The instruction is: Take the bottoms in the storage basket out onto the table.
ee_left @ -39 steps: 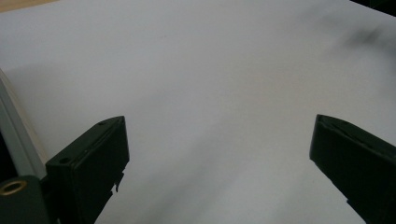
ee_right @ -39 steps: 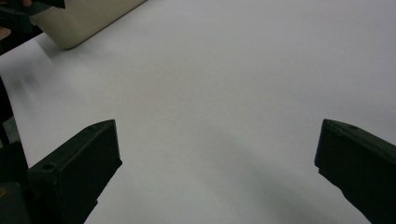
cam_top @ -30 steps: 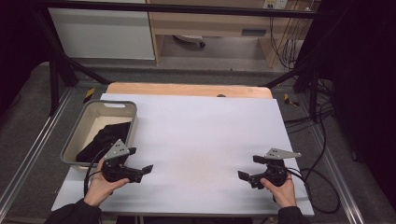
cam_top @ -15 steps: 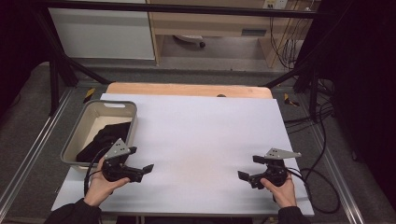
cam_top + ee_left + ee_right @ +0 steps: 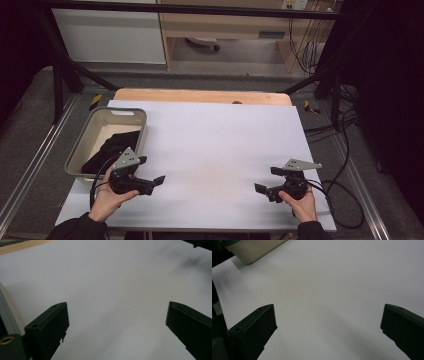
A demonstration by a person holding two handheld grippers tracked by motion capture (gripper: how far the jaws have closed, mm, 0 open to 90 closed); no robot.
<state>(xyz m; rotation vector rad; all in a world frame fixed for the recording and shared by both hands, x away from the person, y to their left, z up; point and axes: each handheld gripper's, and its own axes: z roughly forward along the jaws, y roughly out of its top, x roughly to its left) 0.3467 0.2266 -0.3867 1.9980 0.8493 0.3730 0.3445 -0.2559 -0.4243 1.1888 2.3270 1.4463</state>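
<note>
The white table point(image 5: 220, 145) spreads bare in front of me, with the grey bin point(image 5: 95, 134) at its left edge holding a black cloth point(image 5: 107, 150). My left gripper point(image 5: 150, 172) rests just beside that bin, jaws spread wide and empty; my right gripper point(image 5: 267, 181) sits well apart near the right edge, jaws equally released.

The flat white table top point(image 5: 220, 150) looks smooth and matt like paper, the strip of light brown wood point(image 5: 200, 96) behind it looks a little shiny, the grey plastic tub point(image 5: 87, 142) is smooth, and the black cloth point(image 5: 107, 150) inside looks soft.
</note>
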